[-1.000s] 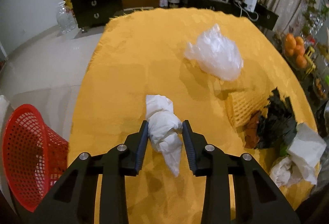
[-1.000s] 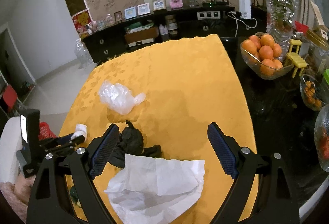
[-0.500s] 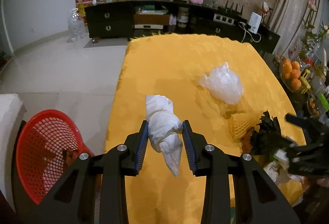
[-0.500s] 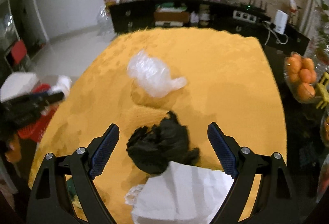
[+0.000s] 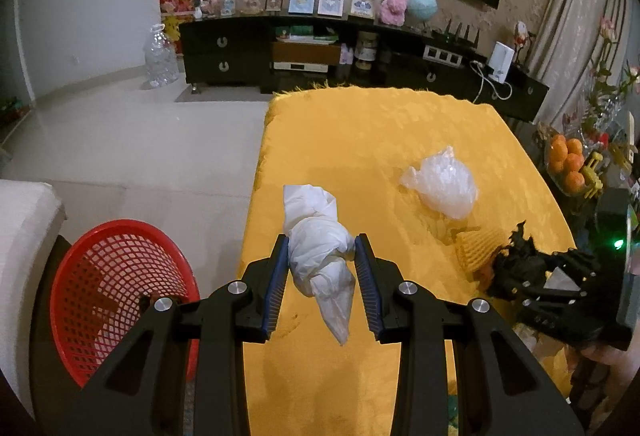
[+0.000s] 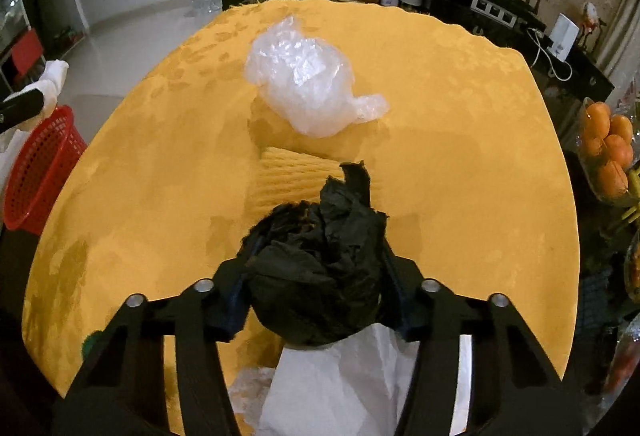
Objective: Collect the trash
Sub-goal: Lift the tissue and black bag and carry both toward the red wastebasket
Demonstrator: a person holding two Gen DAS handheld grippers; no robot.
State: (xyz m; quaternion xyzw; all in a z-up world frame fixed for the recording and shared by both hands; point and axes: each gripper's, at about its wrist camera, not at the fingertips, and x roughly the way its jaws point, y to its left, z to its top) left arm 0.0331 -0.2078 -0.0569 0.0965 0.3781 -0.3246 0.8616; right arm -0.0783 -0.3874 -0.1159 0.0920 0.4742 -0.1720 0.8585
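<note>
My left gripper is shut on a crumpled white wad, held above the left edge of the yellow-clothed table. The red mesh basket stands on the floor below and to the left. My right gripper has its jaws closing on a crumpled black plastic bag, with both pads against it; the left wrist view shows that bag at the right. A clear plastic bag and a yellow foam net lie on the cloth beyond it.
White paper lies under the right gripper at the table's near edge. A bowl of oranges stands on the dark surface to the right. A dark sideboard runs along the far wall. A white seat flanks the basket.
The left gripper has risen and drifted left with the white wad, bringing the red basket further into view. The right gripper came down over the black bag and its wide jaws closed around it.
</note>
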